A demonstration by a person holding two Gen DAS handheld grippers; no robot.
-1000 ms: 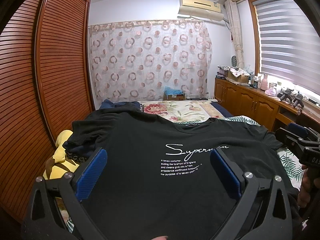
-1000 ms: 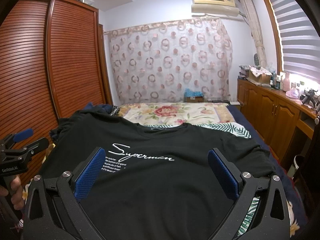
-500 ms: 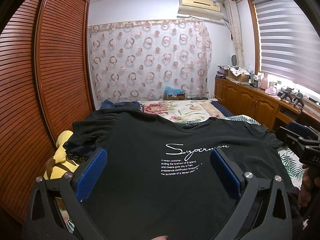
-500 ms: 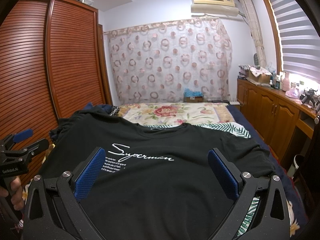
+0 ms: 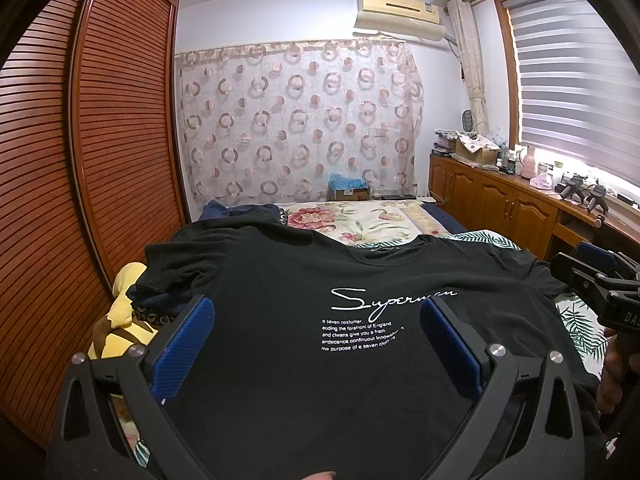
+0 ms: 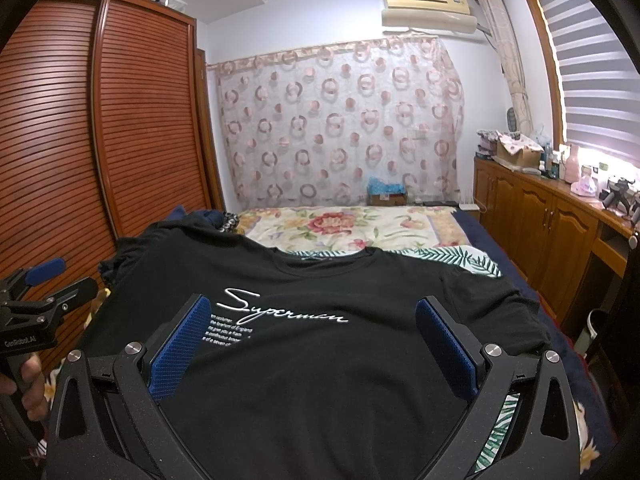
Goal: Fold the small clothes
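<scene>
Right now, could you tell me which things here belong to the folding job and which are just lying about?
For the job:
black T-shirt, spread flat on the bed
left gripper, jaws open
right gripper, jaws open

Lying about:
yellow soft toy
dark clothes pile
cardboard box

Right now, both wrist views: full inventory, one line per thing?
T-shirt: 1, black with white "Superman" print, spread flat on the bed, collar at the far end.
Bed: 1, floral and leaf-print covers, under the shirt.
Dark clothes pile: 1, navy and black, far left of the bed.
Yellow item: 1, yellow and brown, left edge of the bed.
Wardrobe: 1, brown slatted doors, left wall.
Curtain: 1, pale with pink rings, far wall.
Air conditioner: 1, cream, above the curtain.
Cabinets: 1 row, wooden, cluttered top, under the window.
Left gripper: blue pads, jaws open above the shirt.
Right gripper: blue pads, jaws open above the shirt.
</scene>
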